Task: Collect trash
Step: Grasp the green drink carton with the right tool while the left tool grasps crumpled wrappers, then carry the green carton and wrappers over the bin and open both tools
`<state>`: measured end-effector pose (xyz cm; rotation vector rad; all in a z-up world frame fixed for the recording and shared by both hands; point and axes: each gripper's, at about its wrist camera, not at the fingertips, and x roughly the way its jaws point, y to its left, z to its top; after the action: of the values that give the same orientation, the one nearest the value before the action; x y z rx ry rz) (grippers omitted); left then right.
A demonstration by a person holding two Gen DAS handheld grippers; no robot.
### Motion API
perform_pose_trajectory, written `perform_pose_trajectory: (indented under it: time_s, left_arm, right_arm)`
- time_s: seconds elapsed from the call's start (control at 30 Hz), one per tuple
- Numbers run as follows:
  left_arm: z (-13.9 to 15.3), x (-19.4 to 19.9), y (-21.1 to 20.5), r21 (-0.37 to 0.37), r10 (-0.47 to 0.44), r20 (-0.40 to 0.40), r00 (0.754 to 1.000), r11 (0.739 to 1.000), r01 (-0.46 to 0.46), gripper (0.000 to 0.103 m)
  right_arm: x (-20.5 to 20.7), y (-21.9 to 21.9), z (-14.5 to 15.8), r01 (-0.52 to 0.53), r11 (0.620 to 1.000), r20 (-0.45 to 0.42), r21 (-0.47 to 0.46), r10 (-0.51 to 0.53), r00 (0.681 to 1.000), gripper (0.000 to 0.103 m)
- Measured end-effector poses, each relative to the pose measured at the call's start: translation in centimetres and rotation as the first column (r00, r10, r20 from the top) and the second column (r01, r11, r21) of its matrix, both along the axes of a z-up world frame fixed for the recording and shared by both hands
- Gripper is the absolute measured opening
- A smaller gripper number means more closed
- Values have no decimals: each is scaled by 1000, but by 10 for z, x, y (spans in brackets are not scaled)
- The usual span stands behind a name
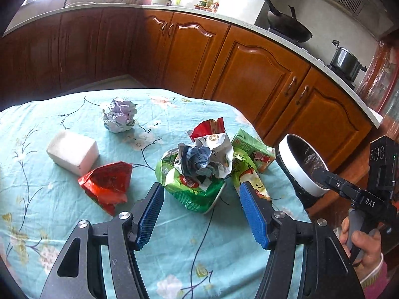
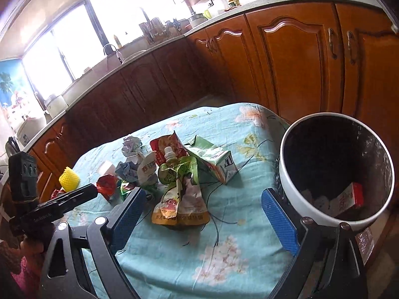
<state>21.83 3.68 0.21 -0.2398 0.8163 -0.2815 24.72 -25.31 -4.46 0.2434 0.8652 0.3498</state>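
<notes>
Trash lies on a table with a light blue flowered cloth point(image 1: 74, 199). In the left wrist view my open left gripper point(image 1: 202, 199) hovers just short of a green wrapper point(image 1: 189, 189) holding crumpled paper point(image 1: 199, 159). A red wrapper point(image 1: 107, 184), a white block point(image 1: 72, 152), a paper ball point(image 1: 119, 115) and a green carton point(image 1: 254, 149) lie around. My right gripper point(image 2: 202, 204) is open and empty above a flattened drink pouch point(image 2: 179, 199), beside the white-rimmed bin point(image 2: 294, 174) that holds a red-and-white box point(image 2: 349, 196). The bin also shows in the left wrist view point(image 1: 296, 169).
Wooden kitchen cabinets point(image 1: 249, 74) run behind the table, with a wok point(image 1: 286, 22) and pot point(image 1: 346, 59) on the counter. A yellow foam net point(image 2: 68, 178) sits at the table's far left. The other gripper's hand point(image 1: 361, 246) is at the right edge.
</notes>
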Motion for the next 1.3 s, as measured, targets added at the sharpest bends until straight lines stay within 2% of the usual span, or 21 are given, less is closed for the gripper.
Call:
perform_pose_trajectory:
  time_s: [0.13, 0.27, 0.47, 0.5, 0.53, 0.57, 0.63, 0.77, 0.9, 1.13, 1.3]
  left_arm:
    - [-2, 29, -7, 46, -49, -13, 999, 998, 49, 63]
    - [-8, 56, -15, 76, -89, -43, 995, 993, 92, 63]
    - [-16, 75, -37, 126, -131, -44, 990, 983, 135, 61]
    - [-19, 77, -40, 126, -139, -54, 989, 981, 145, 61]
    - [-23, 79, -43, 123, -146, -64, 987, 980, 153, 53]
    - [-27, 80, -44, 123, -150, -75, 986, 980, 158, 38]
    - [-33, 83, -45, 123, -152, -93, 984, 979, 162, 27]
    - [-33, 79, -37, 94, -137, -76, 988, 985, 144, 20]
    - [-28, 66, -23, 47, -104, -54, 993, 993, 106, 19]
    - [-7, 28, -5, 9, -51, 27, 998, 999, 51, 18]
    - [10, 4, 1, -29, -49, 77, 996, 998, 52, 18]
  right_arm:
    - [28, 10, -8, -51, 996, 3, -76, 52, 999, 89]
    - [53, 21, -19, -119, 987, -17, -110, 118, 993, 89]
    - [84, 30, -42, -164, 978, -58, -127, 158, 986, 87]
    - [87, 32, -46, -170, 977, -68, -131, 162, 984, 84]
    - [90, 34, -51, -177, 975, -81, -136, 167, 983, 76]
    - [92, 36, -54, -185, 973, -93, -138, 173, 981, 69]
    - [92, 39, -60, -190, 972, -116, -141, 175, 978, 35]
    - [78, 40, -55, -170, 975, -95, -147, 157, 983, 32]
    - [61, 38, -42, -141, 982, -59, -124, 134, 989, 32]
    - [35, 27, -11, -49, 997, 22, -65, 51, 998, 32]
    - [12, 16, 3, -3, 1000, 51, -11, 4, 999, 32]
